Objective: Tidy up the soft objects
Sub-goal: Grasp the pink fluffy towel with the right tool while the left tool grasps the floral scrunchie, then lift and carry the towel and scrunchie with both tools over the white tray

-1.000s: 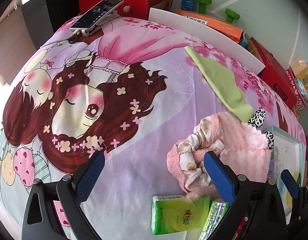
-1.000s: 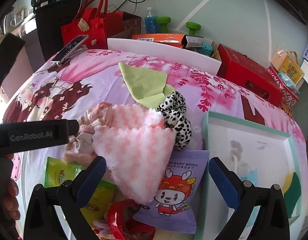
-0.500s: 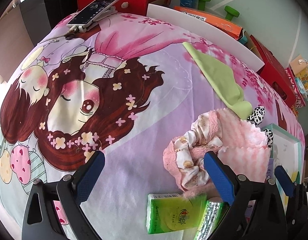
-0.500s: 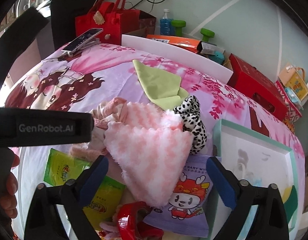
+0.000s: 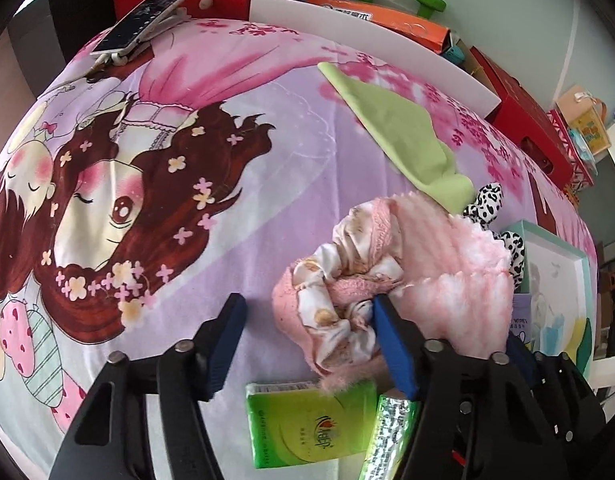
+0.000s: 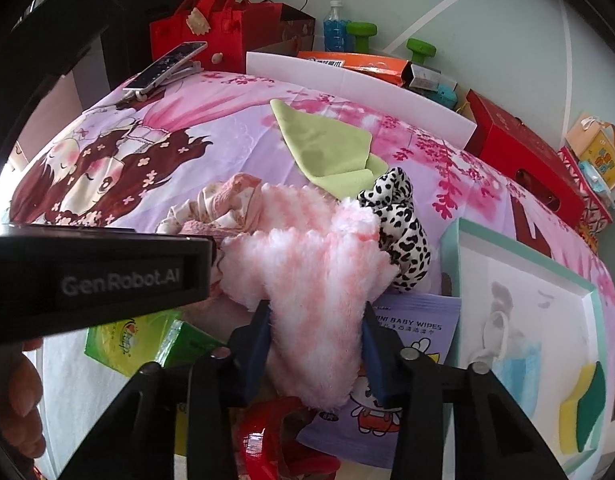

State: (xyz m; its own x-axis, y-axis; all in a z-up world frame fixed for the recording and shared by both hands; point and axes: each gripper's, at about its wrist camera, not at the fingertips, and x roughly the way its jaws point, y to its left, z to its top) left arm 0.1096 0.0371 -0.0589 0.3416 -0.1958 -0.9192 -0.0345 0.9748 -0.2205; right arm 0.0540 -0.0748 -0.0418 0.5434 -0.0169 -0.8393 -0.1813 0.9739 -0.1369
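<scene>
Your right gripper point(image 6: 315, 350) has just been closing, and its blue pads now pinch the lower tip of the fluffy pink-and-white fleece cloth point(image 6: 307, 280): light, limp, squashy, so it should droop when lifted; grip deep in the pile, not the fringe. Your left gripper point(image 5: 307, 344) has been closing too, jaws not yet clamped; the floral-and-pink fabric scrunchie bundle point(image 5: 339, 300) sits between them, touching the right-hand pad. Beyond lies a lime-green flat cloth point(image 5: 403, 136).

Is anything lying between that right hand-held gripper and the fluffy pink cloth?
Nothing visible: the right hand-held gripper has just been closing, and the fluffy pink cloth already sits directly between its pads, which press its sides.
</scene>
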